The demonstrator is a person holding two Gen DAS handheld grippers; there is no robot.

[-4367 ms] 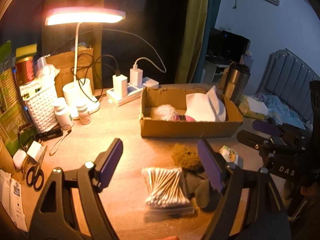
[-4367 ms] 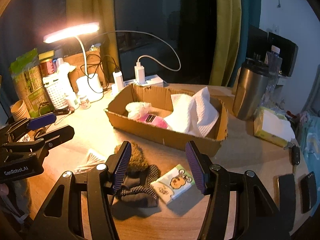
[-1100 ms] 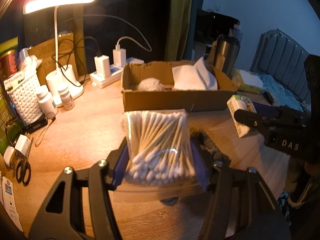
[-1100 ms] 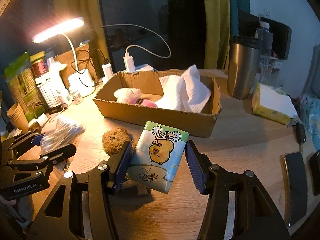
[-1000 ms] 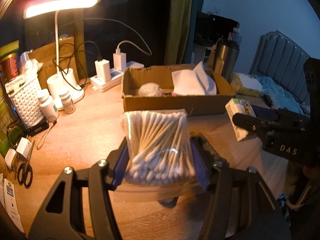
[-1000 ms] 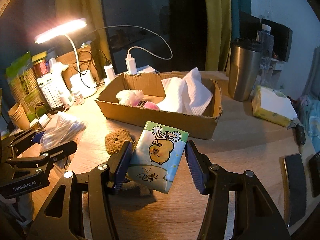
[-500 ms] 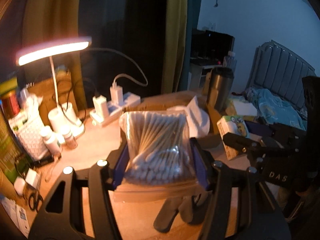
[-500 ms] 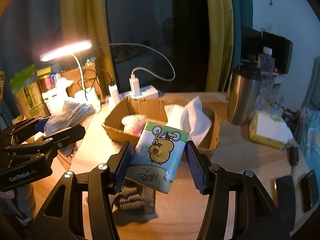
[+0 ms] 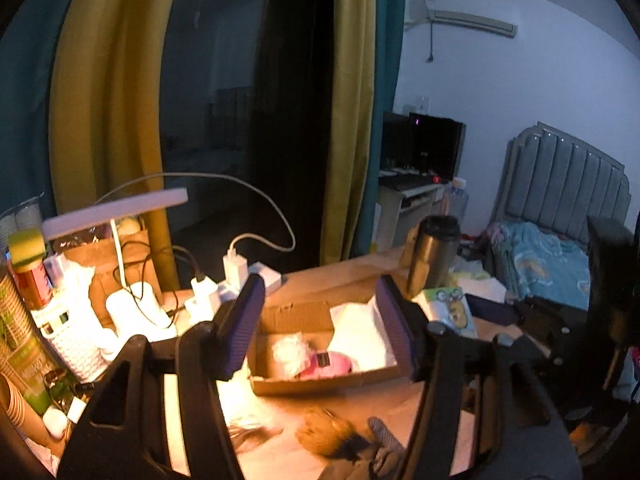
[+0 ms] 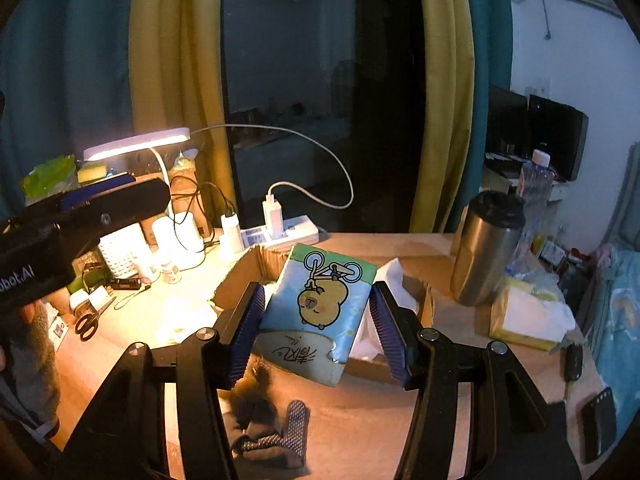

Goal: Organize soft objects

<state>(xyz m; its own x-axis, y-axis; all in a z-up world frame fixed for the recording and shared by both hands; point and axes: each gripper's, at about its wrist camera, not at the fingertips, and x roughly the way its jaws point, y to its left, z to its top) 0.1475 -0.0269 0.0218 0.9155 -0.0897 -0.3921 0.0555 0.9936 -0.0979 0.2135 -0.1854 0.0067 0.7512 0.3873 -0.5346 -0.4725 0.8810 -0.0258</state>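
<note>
My left gripper (image 9: 320,320) is open and empty, raised above the cardboard box (image 9: 320,382). The box holds a white towel (image 9: 356,336), a fluffy white thing (image 9: 290,354) and a pink item (image 9: 328,362). A pale blurred bag (image 9: 248,420), likely the cotton swabs, lies on the table below my left finger. My right gripper (image 10: 318,324) is shut on the blue tissue pack (image 10: 320,308) with a cartoon bear, held above the box (image 10: 248,270). A brown fuzzy ball (image 9: 324,430) and dark socks (image 10: 272,436) lie on the table in front of the box.
A lit desk lamp (image 10: 136,144), power strip with chargers (image 10: 280,234), white basket (image 9: 76,344), scissors (image 10: 86,324) and bottles crowd the left. A steel tumbler (image 10: 486,248) and a yellow tissue pack (image 10: 528,316) stand right of the box. A bed (image 9: 552,264) is beyond.
My left gripper has opened and no longer holds the cotton swab bag. Both grippers rose and moved toward the box; the right one still grips the tissue pack.
</note>
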